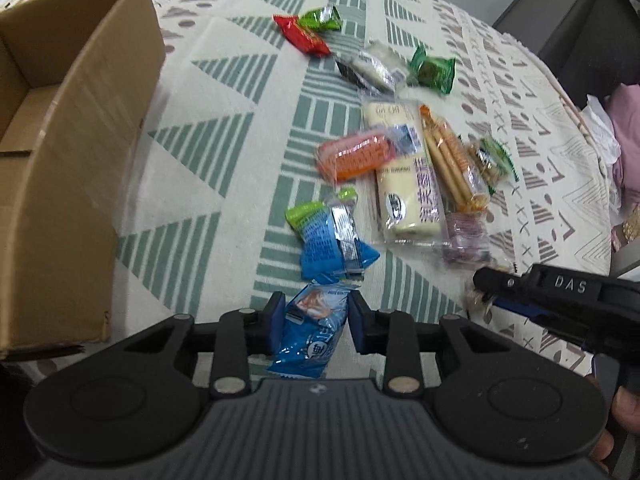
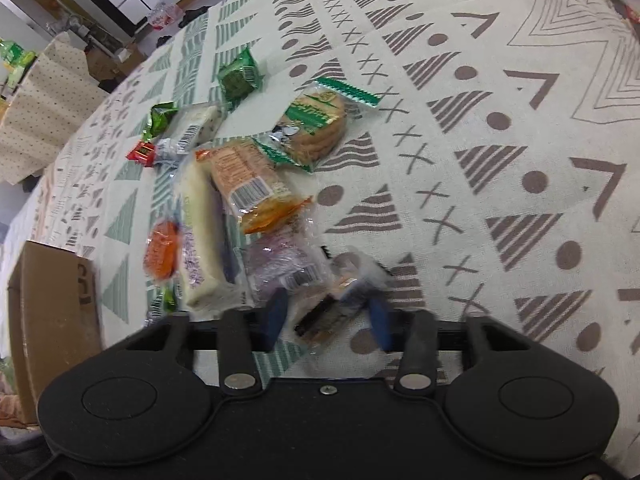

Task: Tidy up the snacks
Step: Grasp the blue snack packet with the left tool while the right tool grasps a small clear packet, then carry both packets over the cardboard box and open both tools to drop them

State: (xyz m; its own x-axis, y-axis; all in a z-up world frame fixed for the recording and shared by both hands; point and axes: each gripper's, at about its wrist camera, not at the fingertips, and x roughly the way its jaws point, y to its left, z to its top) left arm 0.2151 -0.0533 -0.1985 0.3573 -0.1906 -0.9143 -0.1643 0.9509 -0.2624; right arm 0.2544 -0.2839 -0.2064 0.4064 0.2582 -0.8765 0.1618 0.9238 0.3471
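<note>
While the left tool (image 1: 316, 318) pinches a blue packet (image 1: 310, 336) just right of the box (image 1: 76, 152), the right tool (image 2: 326, 314) straddles a clear-wrapped snack (image 2: 336, 304), apart, and slippery film could slide free.

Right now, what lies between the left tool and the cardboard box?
Only bare patterned tablecloth separates the left tool, gripping a blue snack packet, from the cardboard box, seen in the left wrist view.

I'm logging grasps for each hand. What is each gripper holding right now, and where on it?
The left gripper pinches a blue snack packet across its upper half. The right gripper straddles a clear-wrapped snack; contact cannot be told.
</note>
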